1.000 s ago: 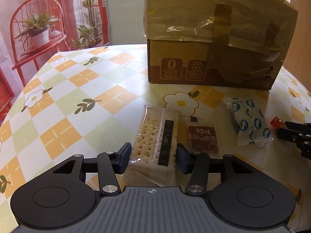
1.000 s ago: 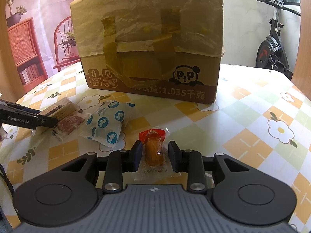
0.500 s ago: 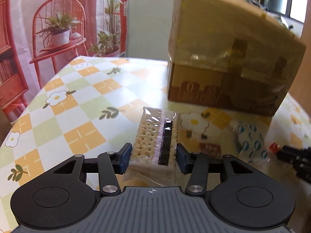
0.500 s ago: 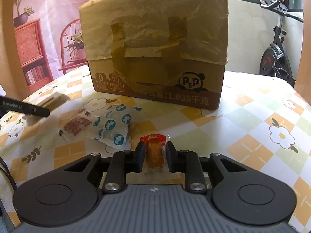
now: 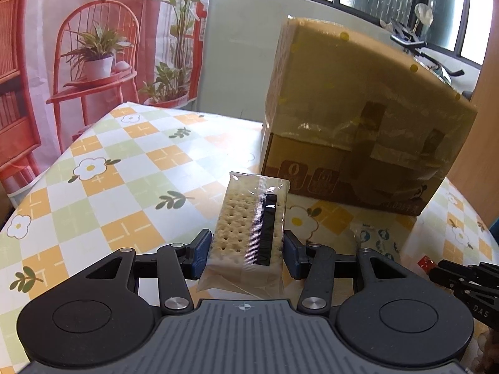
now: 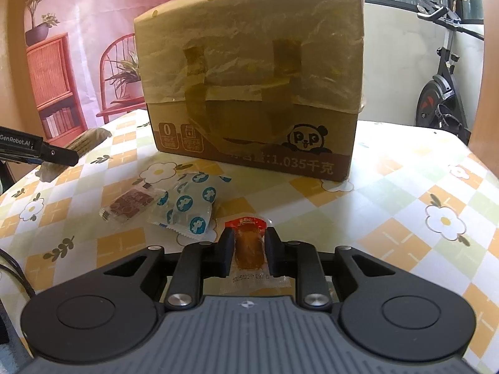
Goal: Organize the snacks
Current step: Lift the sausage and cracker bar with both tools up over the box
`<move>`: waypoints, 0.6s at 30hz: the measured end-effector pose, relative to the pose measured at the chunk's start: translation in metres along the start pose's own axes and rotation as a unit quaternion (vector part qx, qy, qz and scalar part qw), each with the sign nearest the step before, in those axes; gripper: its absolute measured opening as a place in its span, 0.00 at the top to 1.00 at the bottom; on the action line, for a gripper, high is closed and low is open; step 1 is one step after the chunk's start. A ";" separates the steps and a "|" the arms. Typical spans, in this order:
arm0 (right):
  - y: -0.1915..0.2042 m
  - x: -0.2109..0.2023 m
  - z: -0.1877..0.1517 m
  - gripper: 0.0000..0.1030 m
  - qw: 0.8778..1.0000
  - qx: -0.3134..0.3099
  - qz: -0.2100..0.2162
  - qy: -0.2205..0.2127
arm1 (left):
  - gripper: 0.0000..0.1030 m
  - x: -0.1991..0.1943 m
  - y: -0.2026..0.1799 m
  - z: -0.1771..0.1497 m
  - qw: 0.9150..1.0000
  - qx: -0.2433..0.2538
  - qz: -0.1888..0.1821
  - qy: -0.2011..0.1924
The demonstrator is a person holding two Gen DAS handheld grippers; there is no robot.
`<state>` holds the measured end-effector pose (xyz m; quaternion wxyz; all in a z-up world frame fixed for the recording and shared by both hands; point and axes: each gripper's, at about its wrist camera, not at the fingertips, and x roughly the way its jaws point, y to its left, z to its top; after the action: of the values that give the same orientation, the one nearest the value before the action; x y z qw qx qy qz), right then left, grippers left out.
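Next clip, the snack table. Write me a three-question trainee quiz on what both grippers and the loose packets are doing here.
1. True or false: the left gripper holds the cracker pack clear of the tablecloth.
2. Which packet is the right gripper shut on? A) the blue-dotted packet B) the brown packet C) the orange snack sachet
3. Fill in: the two loose packets lie in front of the taped ____.

Key
1. True: it is lifted, tablecloth showing beneath.
2. C: the pads press its sides, the sachet's end on the tablecloth.
3. cardboard box.
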<state>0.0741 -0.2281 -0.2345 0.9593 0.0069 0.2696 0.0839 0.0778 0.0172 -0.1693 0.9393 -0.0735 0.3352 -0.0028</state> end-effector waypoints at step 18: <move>0.001 -0.056 0.125 0.78 0.985 -0.031 0.016 -0.167 | 0.50 -0.033 -0.041 0.101 0.987 0.049 -0.078 -0.132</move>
<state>0.0913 -0.2323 -0.0989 0.9891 -0.0043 0.1032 0.1047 0.1178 -0.0079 -0.0654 0.9747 -0.0527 0.2010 -0.0829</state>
